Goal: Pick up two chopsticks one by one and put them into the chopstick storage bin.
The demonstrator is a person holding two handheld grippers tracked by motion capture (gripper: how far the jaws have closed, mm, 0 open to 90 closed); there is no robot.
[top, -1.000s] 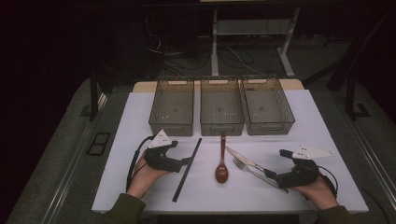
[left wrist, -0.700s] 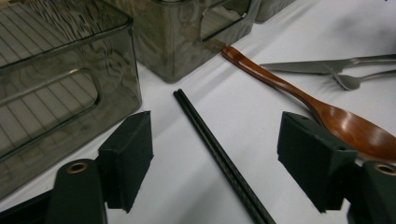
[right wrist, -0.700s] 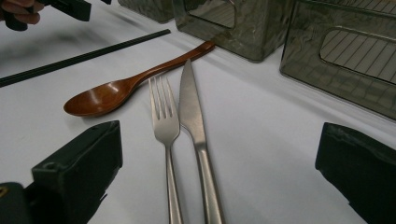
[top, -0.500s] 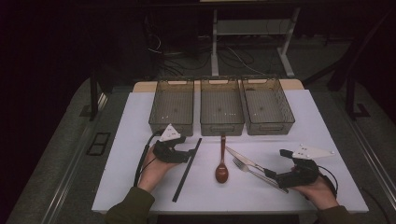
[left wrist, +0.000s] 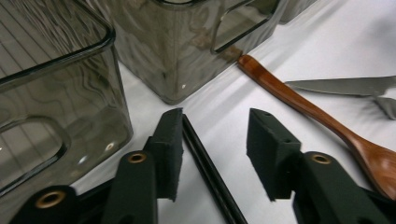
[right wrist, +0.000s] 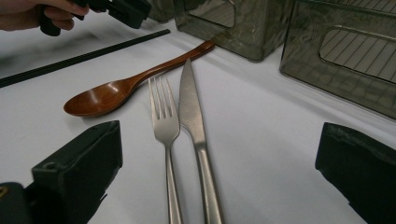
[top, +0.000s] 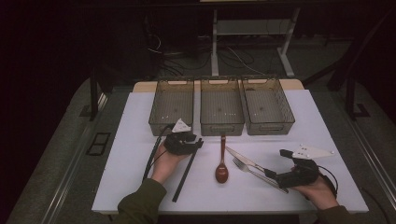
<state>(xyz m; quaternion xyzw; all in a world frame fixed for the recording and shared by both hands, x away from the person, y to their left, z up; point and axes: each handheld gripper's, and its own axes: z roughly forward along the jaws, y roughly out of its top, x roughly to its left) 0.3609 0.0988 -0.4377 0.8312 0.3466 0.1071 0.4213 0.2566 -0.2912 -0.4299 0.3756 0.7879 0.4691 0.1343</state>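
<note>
A pair of black chopsticks (top: 186, 170) lies on the white table, left of a wooden spoon (top: 222, 165). My left gripper (top: 195, 144) sits over the chopsticks' far end. In the left gripper view the chopsticks (left wrist: 205, 163) run between its jaws (left wrist: 215, 126), against the left pad and apart from the right one. These jaws have just been closing. My right gripper (top: 273, 176) rests at the front right, wide open (right wrist: 222, 133). The handles of a steel fork (right wrist: 163, 116) and knife (right wrist: 191, 102) pass between its jaws untouched.
Three empty smoky plastic bins stand in a row at the back: left (top: 170, 127), middle (top: 222, 128), right (top: 271, 128). The left bin's corner is close ahead of the left gripper. The white mat (top: 322, 121) has bare room at both sides.
The left gripper has slid up the table along the chopsticks toward the bins, and its jaws have narrowed around them. The right gripper has stayed put.
</note>
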